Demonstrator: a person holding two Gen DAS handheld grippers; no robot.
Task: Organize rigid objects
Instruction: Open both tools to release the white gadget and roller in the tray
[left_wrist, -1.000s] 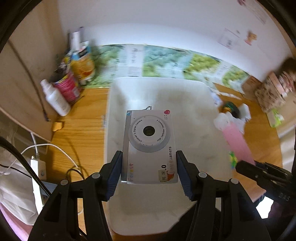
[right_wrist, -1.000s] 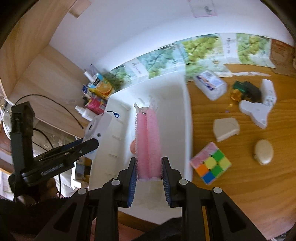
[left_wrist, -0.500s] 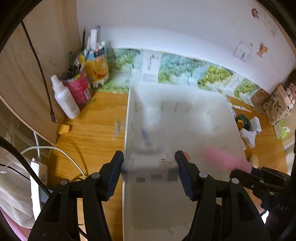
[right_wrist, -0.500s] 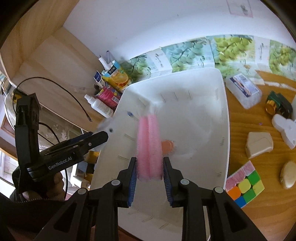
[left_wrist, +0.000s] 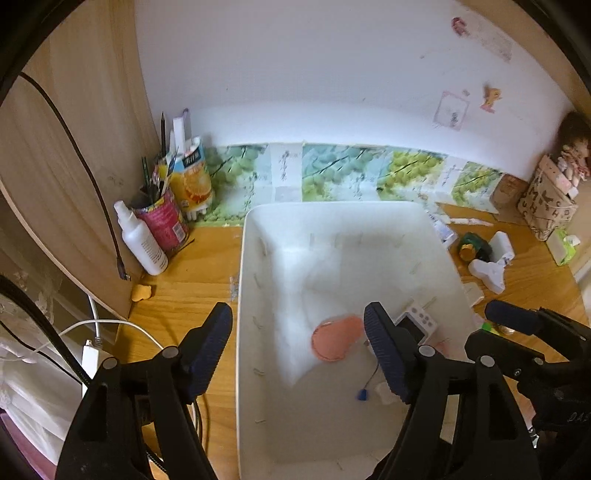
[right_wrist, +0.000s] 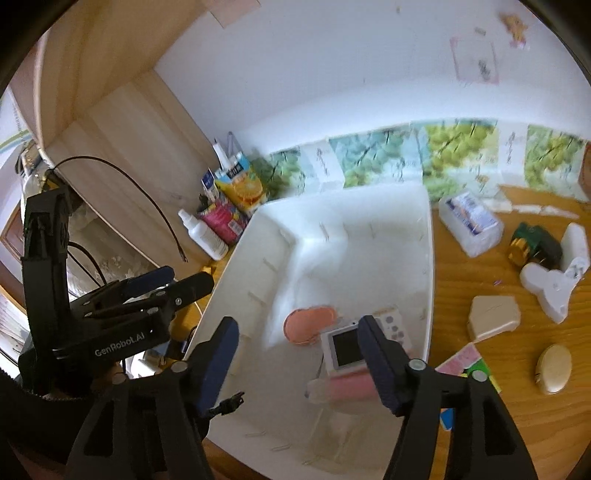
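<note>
Both grippers hang over a white bin (left_wrist: 255, 295) on a wooden desk (left_wrist: 184, 291), and both stand with jaws spread wide, holding nothing.

In the left wrist view the left gripper (left_wrist: 297, 347) straddles the bin's left wall, one finger outside over the desk, the other over the bin floor. The right gripper (left_wrist: 517, 332) enters at 4 o'clock, over the bin's right rim.

In the right wrist view the right gripper (right_wrist: 297, 354) frames the bin's near half, and the left gripper (right_wrist: 166, 288) sits at 9 o'clock, off the bin's left rim.

Inside the bin lie three things, close together toward its near right corner. A small white camera (right_wrist: 349, 349) lies screen up. A round orange piece (right_wrist: 308, 325) sits just beside it at 10 o'clock. A pink roller (right_wrist: 347, 386), blurred and perhaps still rolling, lies just beside the camera at 6 o'clock.

Outside the bin, on the desk at 3 o'clock in the right wrist view, are:
- a colour cube (right_wrist: 469, 363) near the right rim
- a beige wedge (right_wrist: 493, 323)
- a beige oval (right_wrist: 554, 369)
- a white clip-like piece (right_wrist: 554, 284)
- a dark green bottle (right_wrist: 532, 243)
- a tissue pack (right_wrist: 471, 225)

At 10 o'clock stand a spray bottle (left_wrist: 142, 240), a pink can (left_wrist: 164, 219) of pens and a juice carton (left_wrist: 194, 179).
</note>
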